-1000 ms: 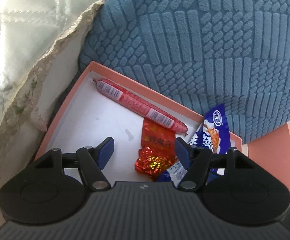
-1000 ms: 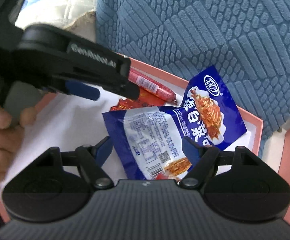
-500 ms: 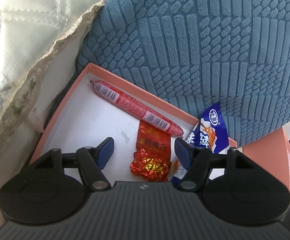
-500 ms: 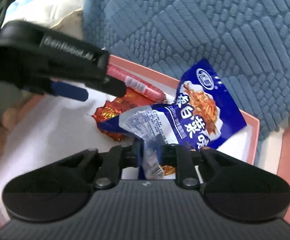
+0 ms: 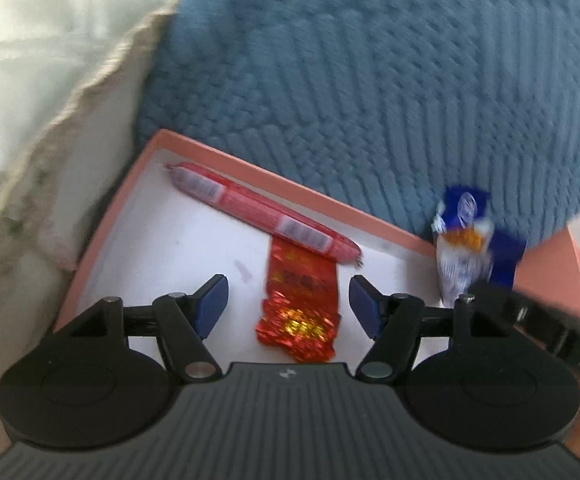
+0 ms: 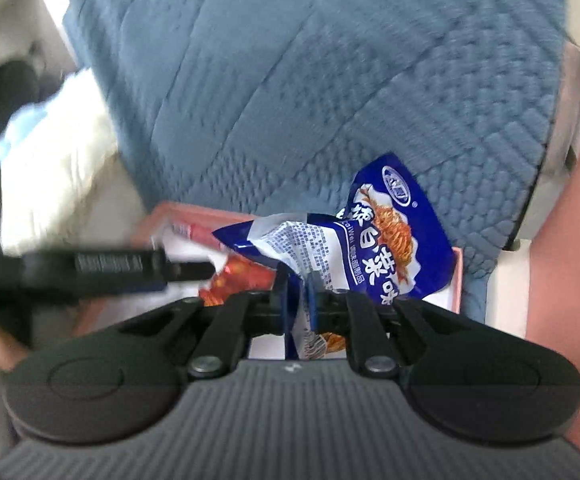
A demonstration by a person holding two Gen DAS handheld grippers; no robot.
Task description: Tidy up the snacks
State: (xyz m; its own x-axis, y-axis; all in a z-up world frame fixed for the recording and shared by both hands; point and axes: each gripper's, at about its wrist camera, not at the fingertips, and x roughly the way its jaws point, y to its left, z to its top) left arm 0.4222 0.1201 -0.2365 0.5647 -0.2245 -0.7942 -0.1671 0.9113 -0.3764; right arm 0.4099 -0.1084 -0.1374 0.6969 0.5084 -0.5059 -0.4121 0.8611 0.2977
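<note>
1. The right gripper (image 6: pixel 297 296) had its jaws clamped on the lower edge of the blue snack packet (image 6: pixel 385 240), which was crumpled and lifted above the right end of the pink box (image 5: pixel 102 240)
2. In the left wrist view the same blue snack packet (image 5: pixel 465 252) showed blurred over the box's far right corner, with the right gripper's black body just below it
3. The left gripper (image 5: pixel 286 300) hovered over the box's white floor with its jaws wide apart and nothing between them
4. A red foil packet (image 5: pixel 299 312) lay flat in the box, directly between and ahead of the left gripper's blue fingertips (image 5: pixel 212 300)
5. A long pink sausage stick (image 5: pixel 262 216) lay diagonally along the far wall of the box, its right end resting over the top of the red foil packet
6. A blue textured cushion (image 5: pixel 369 100) pressed against the box's far rim, and a quilted cream fabric (image 5: pixel 30 60) lay to the left
7. A second pink box part (image 6: pixel 569 260) stood at the right edge of the right wrist view
</note>
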